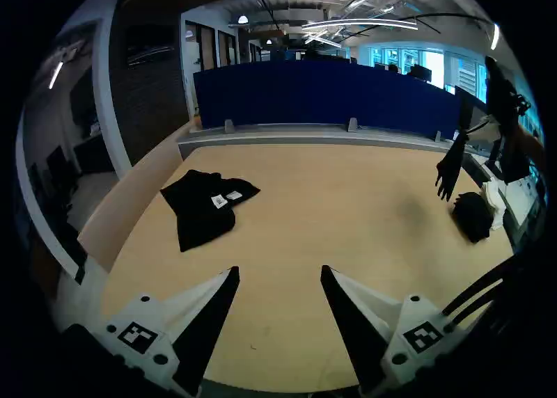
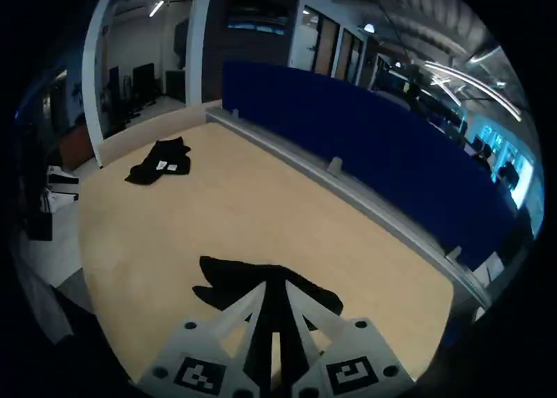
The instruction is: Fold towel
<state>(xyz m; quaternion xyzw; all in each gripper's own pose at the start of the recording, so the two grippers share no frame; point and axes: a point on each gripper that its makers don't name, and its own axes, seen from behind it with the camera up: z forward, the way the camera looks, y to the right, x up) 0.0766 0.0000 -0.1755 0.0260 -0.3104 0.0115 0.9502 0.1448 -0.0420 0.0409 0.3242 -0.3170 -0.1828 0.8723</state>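
I am pinching the black towel (image 2: 226, 280), drooping just beyond the tips, in the near-closed right tongs (image 2: 275, 283); left tongs (image 1: 278, 268) are gaping empty. 1 thin grip may be risking a slip.

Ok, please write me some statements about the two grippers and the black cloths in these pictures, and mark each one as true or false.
1. The left gripper is open, with nothing between its fingers. True.
2. The tagged black cloth lies on the floor. False: it lies on the wooden table.
3. The right gripper has its fingers closed on a black towel. True.
4. The partition behind the table is red. False: it is blue.
5. The left gripper touches the tagged black cloth. False: the cloth lies well ahead of its fingertips.
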